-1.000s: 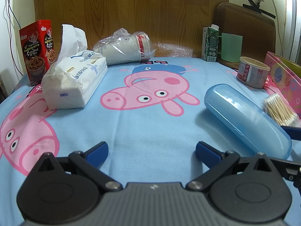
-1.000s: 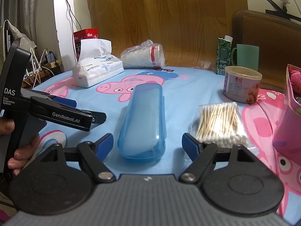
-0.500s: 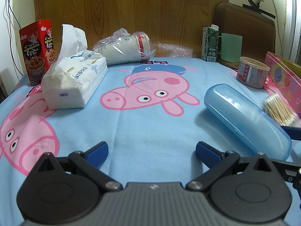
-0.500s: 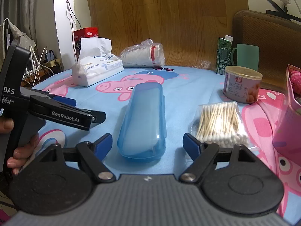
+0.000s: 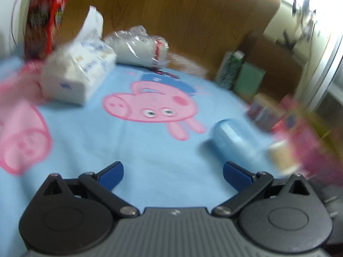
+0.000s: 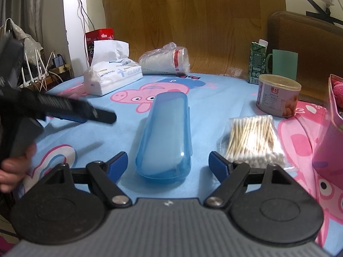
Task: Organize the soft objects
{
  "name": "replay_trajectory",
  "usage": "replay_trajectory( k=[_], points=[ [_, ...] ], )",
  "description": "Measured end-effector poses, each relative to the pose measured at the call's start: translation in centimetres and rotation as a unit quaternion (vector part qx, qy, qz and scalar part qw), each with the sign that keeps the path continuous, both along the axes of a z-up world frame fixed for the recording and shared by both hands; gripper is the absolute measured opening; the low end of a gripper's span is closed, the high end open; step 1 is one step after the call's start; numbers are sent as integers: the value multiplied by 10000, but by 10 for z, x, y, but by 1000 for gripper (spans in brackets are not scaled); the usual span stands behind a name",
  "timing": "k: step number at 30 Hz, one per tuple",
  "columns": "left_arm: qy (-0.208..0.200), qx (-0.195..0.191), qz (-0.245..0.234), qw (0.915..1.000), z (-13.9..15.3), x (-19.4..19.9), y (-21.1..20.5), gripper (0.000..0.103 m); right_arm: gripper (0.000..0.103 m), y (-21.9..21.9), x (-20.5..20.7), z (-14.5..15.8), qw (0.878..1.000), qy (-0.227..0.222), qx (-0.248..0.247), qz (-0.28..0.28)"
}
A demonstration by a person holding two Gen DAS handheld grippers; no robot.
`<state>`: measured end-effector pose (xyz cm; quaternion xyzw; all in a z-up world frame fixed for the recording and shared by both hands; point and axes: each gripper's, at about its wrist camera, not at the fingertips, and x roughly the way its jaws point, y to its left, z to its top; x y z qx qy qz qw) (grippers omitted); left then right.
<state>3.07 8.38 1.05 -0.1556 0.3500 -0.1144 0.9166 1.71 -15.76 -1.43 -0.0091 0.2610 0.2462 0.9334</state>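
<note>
A white tissue pack lies at the far left of the blue cartoon-pig cloth. Behind it a bagged stack of paper cups lies on its side. A bag of cotton swabs sits right of a translucent blue case. My left gripper is open over bare cloth, its view blurred and tilted. In the right wrist view the left gripper shows at the left, held by a hand. My right gripper stands open, its fingers on either side of the case's near end without touching it.
A red snack box stands at the back left. A green carton, a green mug and a tin can stand at the back right. A pink box is at the right edge. Cables and a router lie off the left edge.
My left gripper has lifted a little and rolled, so its view is now tilted and blurred. The right gripper and all objects on the cloth have stayed put.
</note>
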Motion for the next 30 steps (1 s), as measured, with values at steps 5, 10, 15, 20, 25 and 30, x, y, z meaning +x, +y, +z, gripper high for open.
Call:
replay_trajectory(
  k=[5, 10, 15, 20, 25, 30],
  points=[
    [208, -455, -569, 9971, 5, 8, -22, 102, 84, 2, 1, 0, 10000, -5, -50, 32],
    [527, -677, -948, 9918, -3, 27, -55, 95, 56, 7, 2, -2, 9998, 30, -187, 102],
    [617, -530, -1091, 9907, 6, 34, -83, 74, 55, 7, -5, 0, 9996, -194, -160, 87],
    [-99, -112, -1560, 9876, 49, 28, -128, 74, 55, -23, -20, 15, 9964, -750, 131, -385],
    [-548, 26, -2403, 9691, 80, 44, -212, 74, 56, -80, -31, 39, 9814, -1383, 180, -1322],
    [-529, 22, -3282, 9431, 77, 62, -308, 73, 56, -152, -35, 43, 9607, -1424, 103, -2379]
  ],
)
